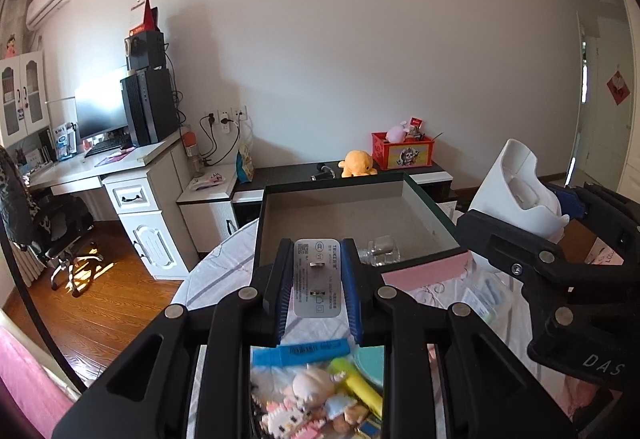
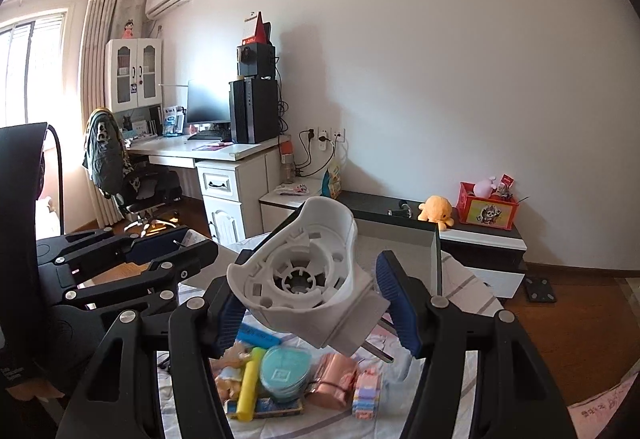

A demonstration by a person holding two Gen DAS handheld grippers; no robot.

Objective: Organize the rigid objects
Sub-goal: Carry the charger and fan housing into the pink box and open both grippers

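**Two grippers, each carrying one hard item above the bed**

Two things are in our grip. Our left gripper (image 1: 316,279) has its blue pads pressed onto the sides of a flat white charger plug (image 1: 317,281), whose printed face with two metal prongs looks up at the camera. It hangs just in front of the near edge of an open box (image 1: 416,215) with dark outer walls and a grey inside. A small clear bottle (image 1: 382,251) lies on the floor of that box, close to its near wall. A pink strip (image 1: 430,271) runs along the box's near right edge.

Our right gripper (image 2: 316,303) has its jaws about half spread and pinches a white plastic housing (image 2: 300,279), a cup-like shell with a ringed, holed inside that faces the camera. The left pad presses on its rounded side; a flat white flange on the shell reaches toward the right pad. From the left wrist view the same housing shows tilted at the right, above the box's right corner.

Below both grippers, on a white striped bedsheet (image 2: 468,291), lies a loose heap: a blue bar (image 1: 302,353), a yellow tube (image 2: 248,383), a round teal tin (image 2: 285,369), a copper-pink packet (image 2: 334,379), a pastel block toy (image 2: 366,395) and small figurines (image 1: 312,387).
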